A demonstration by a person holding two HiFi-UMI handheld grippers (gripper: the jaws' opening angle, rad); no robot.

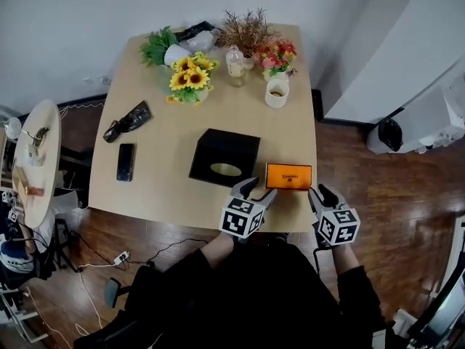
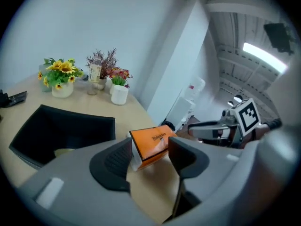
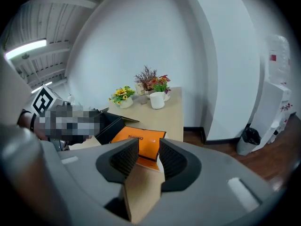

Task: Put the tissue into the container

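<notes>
An orange tissue pack [image 1: 288, 176] lies flat near the table's front edge, just right of a black container [image 1: 224, 156] with an oval opening in its top. My left gripper [image 1: 259, 190] is at the pack's left end, open. In the left gripper view the pack [image 2: 149, 145] sits just beyond my left gripper [image 2: 148, 158], untouched by the pads, with the container [image 2: 61, 131] to its left. My right gripper [image 1: 321, 192] hovers off the pack's right end. Its jaws [image 3: 143, 158] are open with nothing between them, and the pack [image 3: 136, 142] lies ahead.
The wooden table [image 1: 167, 180] carries a sunflower vase [image 1: 190, 78], a bottle [image 1: 235, 62], a white mug [image 1: 277, 91], more flowers, a phone [image 1: 126, 161] and a dark pouch [image 1: 128, 121]. A round side table [image 1: 36, 158] stands at left, a bin [image 1: 390, 133] at right.
</notes>
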